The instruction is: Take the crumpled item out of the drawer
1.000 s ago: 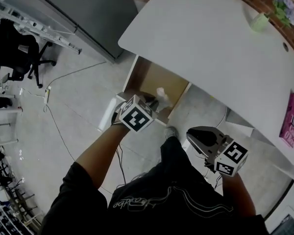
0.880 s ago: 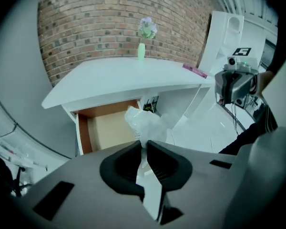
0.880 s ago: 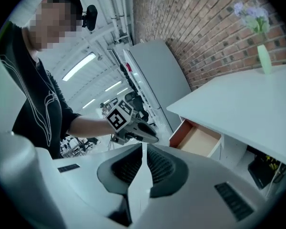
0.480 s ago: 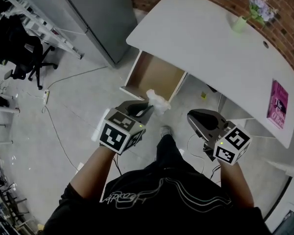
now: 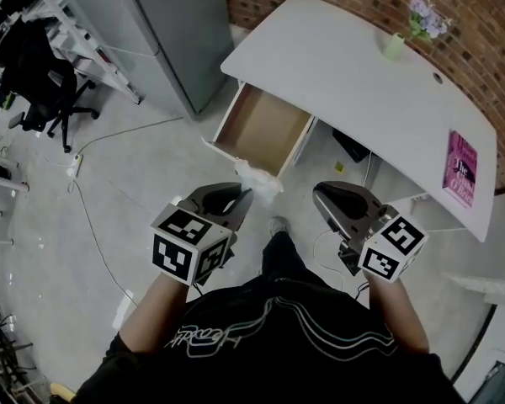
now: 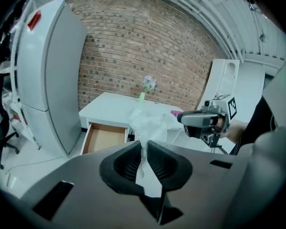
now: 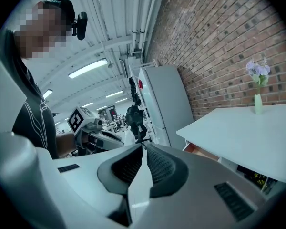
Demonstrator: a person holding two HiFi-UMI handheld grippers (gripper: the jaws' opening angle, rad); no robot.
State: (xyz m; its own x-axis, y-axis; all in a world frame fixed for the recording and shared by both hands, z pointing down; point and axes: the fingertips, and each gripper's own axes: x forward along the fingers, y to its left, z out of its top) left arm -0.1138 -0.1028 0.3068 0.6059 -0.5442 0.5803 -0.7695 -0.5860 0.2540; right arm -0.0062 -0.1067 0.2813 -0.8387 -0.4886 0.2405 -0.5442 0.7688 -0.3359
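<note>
A crumpled clear plastic item (image 5: 257, 180) hangs in the air in front of the open drawer (image 5: 262, 130), outside it. My left gripper (image 5: 247, 195) is shut on its lower end; in the left gripper view the plastic (image 6: 148, 120) rises from between the closed jaws of that gripper (image 6: 144, 148). The drawer (image 6: 104, 138) shows a bare brown bottom. My right gripper (image 5: 321, 191) hovers to the right at about the same height, shut with nothing in it (image 7: 144, 149). From the right gripper view the left gripper (image 7: 91, 128) is seen across from it.
The white desk (image 5: 353, 74) carries a vase of flowers (image 5: 404, 32) and a pink book (image 5: 461, 168). A grey cabinet (image 5: 160, 23) stands left of the desk. An office chair (image 5: 42, 91) and cables (image 5: 93, 217) are on the floor at left.
My left gripper has drawn back from the drawer toward the person, carrying the crumpled plastic out and clear of the drawer front. The right gripper has stayed in about the same place.
</note>
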